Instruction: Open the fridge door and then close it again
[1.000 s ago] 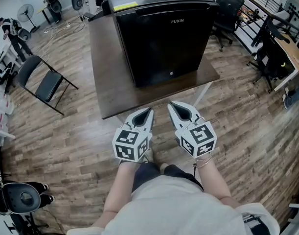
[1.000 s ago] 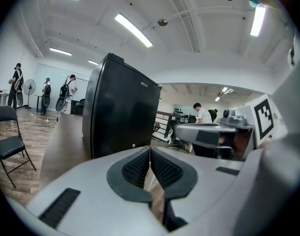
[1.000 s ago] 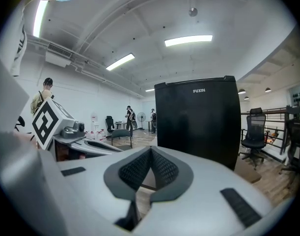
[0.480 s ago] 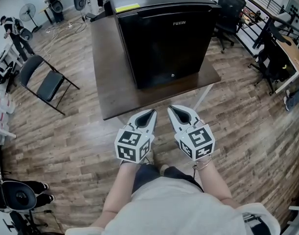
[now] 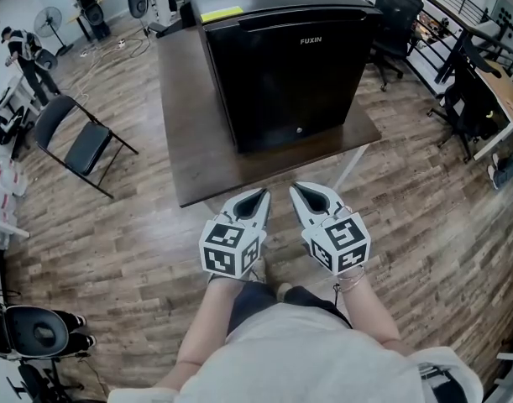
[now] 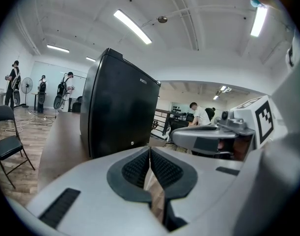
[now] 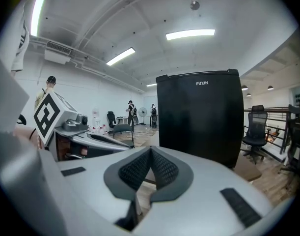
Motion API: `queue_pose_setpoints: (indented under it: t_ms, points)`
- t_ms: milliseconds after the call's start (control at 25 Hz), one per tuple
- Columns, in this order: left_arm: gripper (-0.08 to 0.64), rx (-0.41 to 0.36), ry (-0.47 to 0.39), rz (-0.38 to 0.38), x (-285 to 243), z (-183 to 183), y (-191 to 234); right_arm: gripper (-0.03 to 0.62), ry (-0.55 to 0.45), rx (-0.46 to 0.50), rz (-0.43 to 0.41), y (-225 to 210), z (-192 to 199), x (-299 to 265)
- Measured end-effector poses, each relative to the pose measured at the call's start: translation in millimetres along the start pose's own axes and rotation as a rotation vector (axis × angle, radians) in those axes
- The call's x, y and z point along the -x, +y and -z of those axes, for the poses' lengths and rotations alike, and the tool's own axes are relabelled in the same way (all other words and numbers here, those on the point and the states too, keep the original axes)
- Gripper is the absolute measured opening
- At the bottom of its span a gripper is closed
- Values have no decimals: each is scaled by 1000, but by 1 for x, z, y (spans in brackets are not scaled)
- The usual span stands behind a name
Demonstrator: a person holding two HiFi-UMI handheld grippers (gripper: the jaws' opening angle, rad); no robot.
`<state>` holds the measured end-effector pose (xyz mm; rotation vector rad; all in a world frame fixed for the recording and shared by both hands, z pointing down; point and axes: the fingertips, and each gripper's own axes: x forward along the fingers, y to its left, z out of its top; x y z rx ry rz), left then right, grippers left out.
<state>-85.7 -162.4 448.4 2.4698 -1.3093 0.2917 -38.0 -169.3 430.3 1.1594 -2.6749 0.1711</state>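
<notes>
A small black fridge (image 5: 277, 57) stands on a dark brown table (image 5: 189, 133), its door shut and facing me. The fridge (image 6: 121, 109) fills the middle of the left gripper view, and the fridge (image 7: 200, 117) stands right of centre in the right gripper view. My left gripper (image 5: 262, 193) and right gripper (image 5: 293, 186) hover side by side just off the table's near edge, short of the fridge. Both are shut with nothing between their pads (image 6: 150, 167) (image 7: 150, 167).
A folding chair (image 5: 75, 141) stands left of the table. Office chairs (image 5: 399, 15) and desks (image 5: 491, 82) line the right side. People (image 5: 21, 53) stand at the far left by a fan. Wood floor surrounds the table.
</notes>
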Motion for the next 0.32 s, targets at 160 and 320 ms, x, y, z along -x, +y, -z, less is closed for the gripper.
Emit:
queue_pose_setpoints:
  t_ms: [160, 320]
  points:
    - [9, 6, -3, -2, 1, 0, 2, -2, 3, 5, 4, 0, 0, -1]
    - [9, 11, -4, -16, 4, 0, 8, -2, 0, 11, 9, 0, -1, 0]
